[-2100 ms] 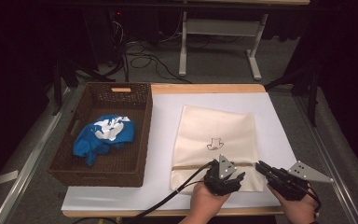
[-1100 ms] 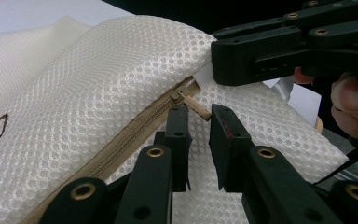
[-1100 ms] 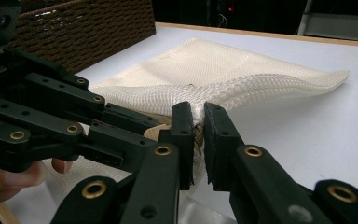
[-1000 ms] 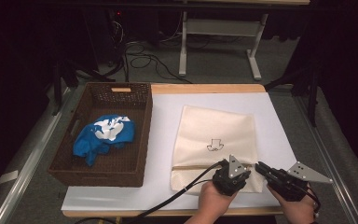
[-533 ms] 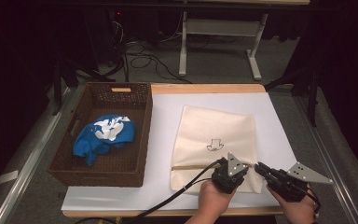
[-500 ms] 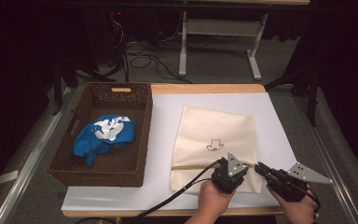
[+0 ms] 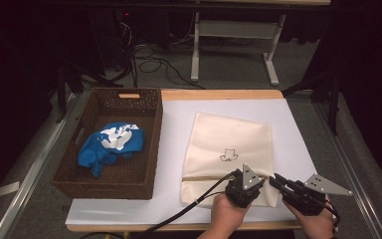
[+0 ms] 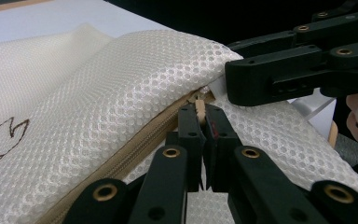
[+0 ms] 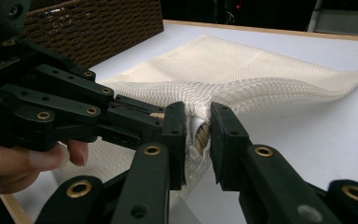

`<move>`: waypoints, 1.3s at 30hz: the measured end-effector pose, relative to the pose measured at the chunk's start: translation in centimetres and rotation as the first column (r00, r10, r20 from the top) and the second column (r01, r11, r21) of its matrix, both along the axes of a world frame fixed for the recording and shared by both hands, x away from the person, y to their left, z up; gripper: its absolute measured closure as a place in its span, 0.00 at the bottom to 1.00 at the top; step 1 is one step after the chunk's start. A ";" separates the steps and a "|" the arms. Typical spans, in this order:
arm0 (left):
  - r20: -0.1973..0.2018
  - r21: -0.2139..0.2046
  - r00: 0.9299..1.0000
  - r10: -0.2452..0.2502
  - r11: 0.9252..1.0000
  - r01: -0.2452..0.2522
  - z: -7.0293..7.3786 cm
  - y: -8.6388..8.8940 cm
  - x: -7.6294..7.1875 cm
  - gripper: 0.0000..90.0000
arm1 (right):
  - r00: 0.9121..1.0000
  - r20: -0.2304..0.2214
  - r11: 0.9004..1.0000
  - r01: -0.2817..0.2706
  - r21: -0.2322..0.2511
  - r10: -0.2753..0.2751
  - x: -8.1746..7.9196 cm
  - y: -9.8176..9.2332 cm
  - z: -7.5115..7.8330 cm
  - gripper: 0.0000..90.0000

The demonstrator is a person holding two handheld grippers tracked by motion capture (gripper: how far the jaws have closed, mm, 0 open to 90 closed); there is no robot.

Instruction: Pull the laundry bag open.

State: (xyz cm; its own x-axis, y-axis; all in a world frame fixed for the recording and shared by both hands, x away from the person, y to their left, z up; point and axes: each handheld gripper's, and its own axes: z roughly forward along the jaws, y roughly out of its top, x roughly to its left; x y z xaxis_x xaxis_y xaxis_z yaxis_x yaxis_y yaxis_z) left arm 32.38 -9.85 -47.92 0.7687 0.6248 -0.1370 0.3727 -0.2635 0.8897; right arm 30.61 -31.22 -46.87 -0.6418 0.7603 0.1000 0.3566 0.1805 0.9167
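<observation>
Currently, the cream mesh bag (image 7: 229, 149) lies flat on the white table (image 7: 179, 124), to the right of the wicker basket (image 7: 109, 144) that holds a blue cloth (image 7: 108, 147). Both grippers work at the bag's near right corner, where the zipper (image 8: 135, 144) ends.

The left gripper (image 8: 200, 114) is pressed together on the zipper pull tab (image 8: 198, 103), which stands pinched between its tips. The right gripper (image 9: 198, 128) has just been opening its jaws; the bag's corner fabric and the zipper end sit in the gap between them, and the pads appear not to clamp it.

Risks from this state:
- Loss of the anchor. If the right jaws release the corner before the pull is drawn, the whole bag is likely to slide along the table with the left gripper and the zipper does not open.
- Slip of the tab. The pull tab is small and held only at the tips; a sideways or twisting pull may strip it out.
- Mesh snag. Loose mesh bunched at the corner may feed into the slider and jam it.
- Collision. The two grippers stand just beside each other; any correction may knock one against the other.
</observation>
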 end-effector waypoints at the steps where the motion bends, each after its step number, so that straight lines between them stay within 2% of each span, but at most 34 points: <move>1: -0.002 -0.001 1.000 -0.001 1.000 0.001 0.0 0.0 0.0 0.96 | 1.000 0.000 1.000 0.003 -0.006 -0.003 0.0 0.0 0.0 0.89; 9: -0.001 -0.013 1.000 0.004 1.000 -0.004 -0.2 0.4 -0.1 0.96 | 1.000 0.006 0.999 0.004 -0.037 -0.003 -0.1 0.3 0.1 0.93; 17: -0.011 -0.038 1.000 0.011 0.999 -0.011 -0.4 0.6 -0.2 0.96 | 1.000 0.005 0.999 0.011 -0.042 -0.011 -0.1 0.2 0.1 0.94; 27: -0.005 -0.029 1.000 0.011 1.000 -0.011 -0.5 0.7 -0.1 0.96 | 1.000 -0.002 0.999 0.014 -0.044 -0.014 -0.2 0.2 0.1 0.94; 39: -0.023 -0.030 1.000 -0.004 1.000 0.004 -0.7 0.9 -0.1 0.95 | 1.000 -0.009 0.999 0.006 -0.048 -0.007 -0.2 0.4 0.1 0.95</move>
State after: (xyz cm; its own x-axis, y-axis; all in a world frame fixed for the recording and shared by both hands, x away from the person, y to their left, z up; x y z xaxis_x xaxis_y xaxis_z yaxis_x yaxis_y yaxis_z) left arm 32.30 -8.93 -48.64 0.7674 0.6172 -0.1735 0.3926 -0.2385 0.8883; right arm 30.43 -30.85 -46.82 -0.6361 0.7685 0.0689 0.3664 0.2223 0.9035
